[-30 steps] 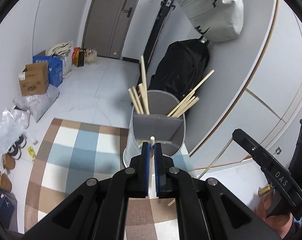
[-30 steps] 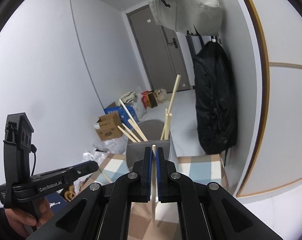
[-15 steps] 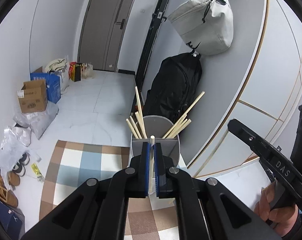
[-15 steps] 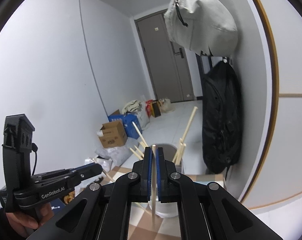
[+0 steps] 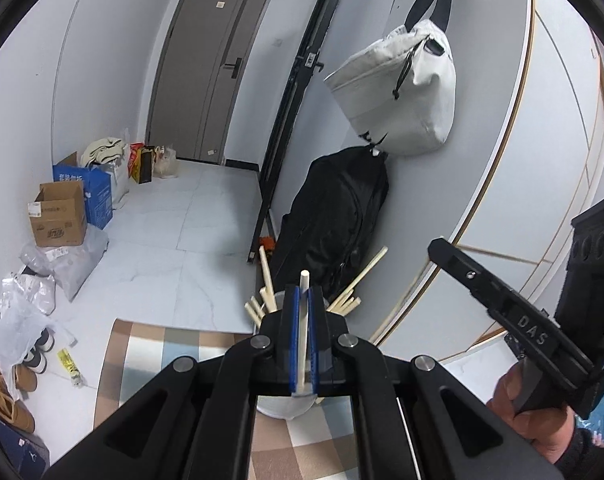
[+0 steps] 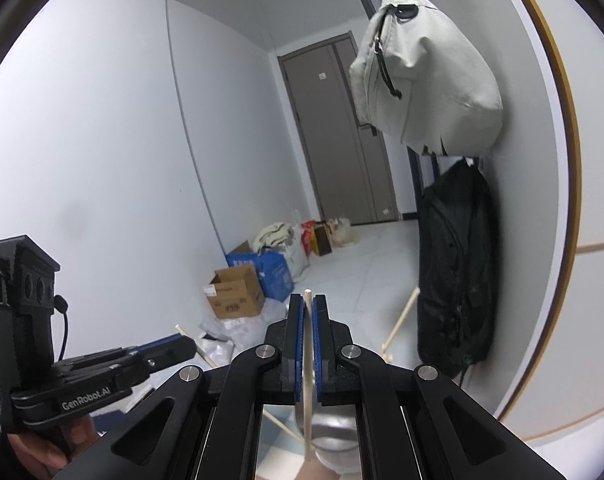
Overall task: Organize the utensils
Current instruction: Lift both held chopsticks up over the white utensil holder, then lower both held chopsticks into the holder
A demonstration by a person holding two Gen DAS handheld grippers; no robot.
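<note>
Pale tiled floor [image 5: 206, 232] runs from us to a grey door [image 5: 206, 64] at the far end, with a checked rug [image 5: 174, 360] near us and cardboard boxes [image 5: 58, 216] and bags along the left wall. On the right wall we see a pale bag [image 5: 401, 92] hanging above a black backpack [image 5: 337, 216]. Our left gripper [image 5: 302, 308] is clamped on a pale wooden chopstick [image 5: 303, 320], a plain round stick standing upright between the blue pads, its blunt tip rising just past the fingertips. Just beyond and below those fingers sits the grey utensil holder [image 5: 286, 408] on the rug, mostly hidden by the gripper, with more chopsticks [image 5: 357, 284] fanning out of it to both sides. Our right gripper [image 6: 308, 312] likewise pinches a thinner chopstick [image 6: 309, 360] that runs upright through the narrow gap between its pads, with the tip poking just above them and the lower end reaching down in front of the holder [image 6: 333, 428]. In the right wrist view the left gripper shows at the near left; in the left wrist view the right one shows at the near right.
</note>
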